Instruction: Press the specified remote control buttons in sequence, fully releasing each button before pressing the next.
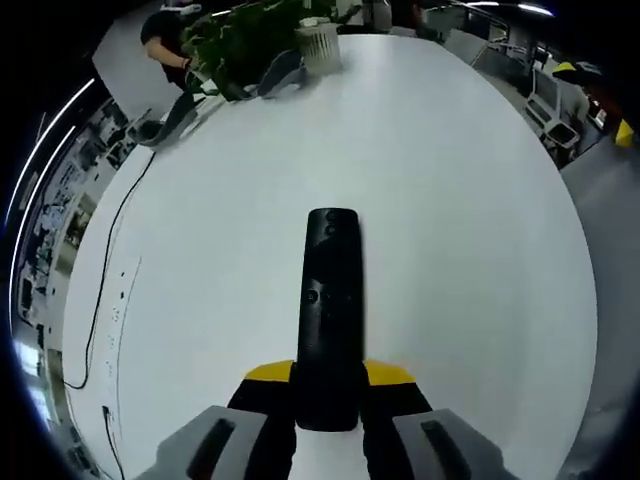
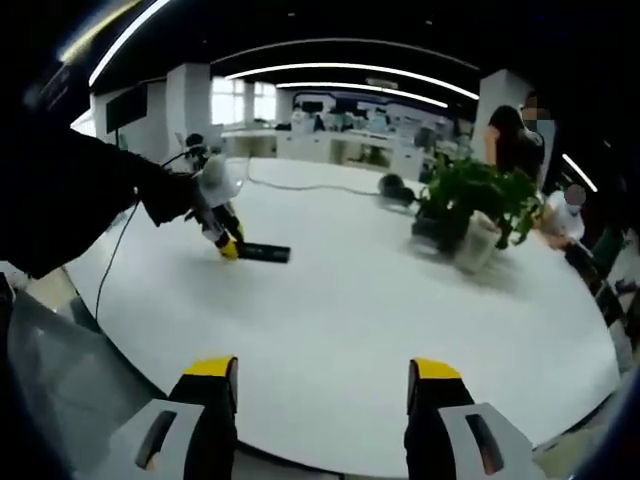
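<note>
Left gripper (image 1: 328,385) clamps slim black remote (image 1: 331,300).

No text or label can be read; any marks on the remote (image 1: 331,310) seem too blurred.

An open-plan office: long curved ceiling light strips (image 2: 340,75) run over rows of desks (image 2: 330,140), a big white round meeting surface (image 2: 330,330) carries a potted plant (image 2: 475,205), and people (image 2: 515,135) stand beside it.
</note>
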